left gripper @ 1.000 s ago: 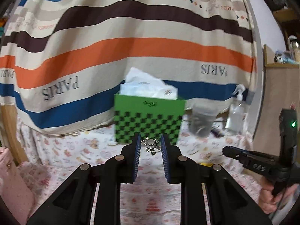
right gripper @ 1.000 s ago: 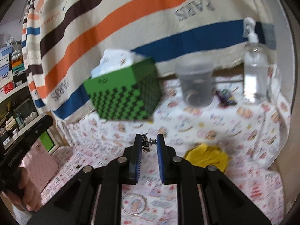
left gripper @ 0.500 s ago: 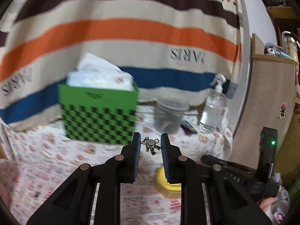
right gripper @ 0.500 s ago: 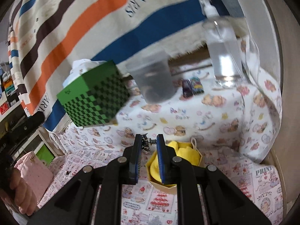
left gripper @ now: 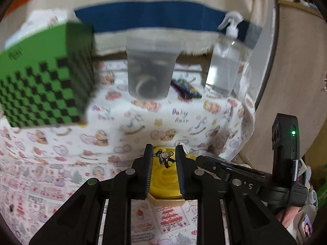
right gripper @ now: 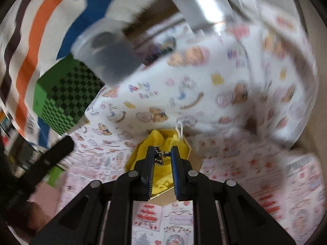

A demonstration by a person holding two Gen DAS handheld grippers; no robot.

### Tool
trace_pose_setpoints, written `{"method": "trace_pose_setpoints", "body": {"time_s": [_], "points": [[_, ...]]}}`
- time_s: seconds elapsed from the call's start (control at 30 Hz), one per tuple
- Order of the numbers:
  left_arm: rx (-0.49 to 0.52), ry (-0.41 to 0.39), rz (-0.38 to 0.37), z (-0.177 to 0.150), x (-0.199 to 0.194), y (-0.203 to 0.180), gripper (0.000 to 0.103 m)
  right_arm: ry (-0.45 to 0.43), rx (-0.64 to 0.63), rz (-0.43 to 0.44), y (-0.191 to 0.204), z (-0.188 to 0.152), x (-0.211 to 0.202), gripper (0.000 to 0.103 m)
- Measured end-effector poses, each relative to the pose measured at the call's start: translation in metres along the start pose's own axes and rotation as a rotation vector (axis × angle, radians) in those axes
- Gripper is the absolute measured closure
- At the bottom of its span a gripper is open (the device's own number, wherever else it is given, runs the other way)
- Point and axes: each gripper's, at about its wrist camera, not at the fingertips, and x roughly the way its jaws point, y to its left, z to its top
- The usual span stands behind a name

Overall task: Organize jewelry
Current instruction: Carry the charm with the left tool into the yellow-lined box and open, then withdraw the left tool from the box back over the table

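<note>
My left gripper is shut on a small silver earring and holds it above a box lined with yellow cloth. My right gripper is shut on a matching earring, seen edge on with its post across the gap, above the same yellow-lined box. The right gripper's body shows at the right of the left wrist view, close beside the left one. The left gripper's body shows at the left of the right wrist view.
A green checkered tissue box stands at the back left on the printed tablecloth. A translucent cup, a clear spray bottle and a small dark packet stand behind. A striped blanket hangs at the back.
Both grippers have swung right and down with their earrings, from in front of the tissue box to just above the yellow-lined box. Both stay shut.
</note>
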Motion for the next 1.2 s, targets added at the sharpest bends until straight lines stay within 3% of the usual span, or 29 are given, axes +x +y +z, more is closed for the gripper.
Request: {"method": "trace_pose_setpoints", "body": {"time_s": [0.23, 0.43, 0.47, 0.53, 0.73, 0.93, 1.0, 1.07, 1.2], "points": [[-0.068, 0.130, -0.051, -0.009, 0.046, 0.019, 0.082, 0.049, -0.014, 0.016, 0.002, -0.003, 0.018, 0.088], [-0.071, 0.143, -0.046, -0.017, 0.055, 0.027, 0.082, 0.033, -0.024, -0.004, 0.005, -0.001, 0.019, 0.088], [-0.082, 0.133, -0.059, -0.016, 0.052, 0.029, 0.078, 0.035, -0.018, 0.003, 0.004, 0.000, 0.019, 0.087], [-0.085, 0.112, -0.076, -0.014, 0.047, 0.031, 0.071, 0.034, -0.009, 0.004, 0.002, 0.000, 0.017, 0.075], [-0.053, 0.034, 0.004, -0.008, 0.013, 0.035, 0.069, 0.004, -0.016, -0.005, 0.005, 0.001, 0.003, 0.075], [-0.011, -0.091, 0.093, -0.013, -0.045, 0.047, 0.065, -0.044, -0.083, -0.023, 0.029, -0.001, -0.016, 0.072], [-0.004, -0.141, 0.121, -0.015, -0.068, 0.051, 0.057, -0.064, -0.119, -0.029, 0.041, -0.003, -0.022, 0.070], [0.011, -0.203, 0.168, -0.019, -0.091, 0.054, 0.041, -0.097, -0.174, -0.041, 0.058, -0.005, -0.032, 0.065], [0.002, -0.313, 0.239, -0.030, -0.137, 0.060, 0.027, -0.151, -0.256, -0.038, 0.092, -0.014, -0.047, 0.056]]}}
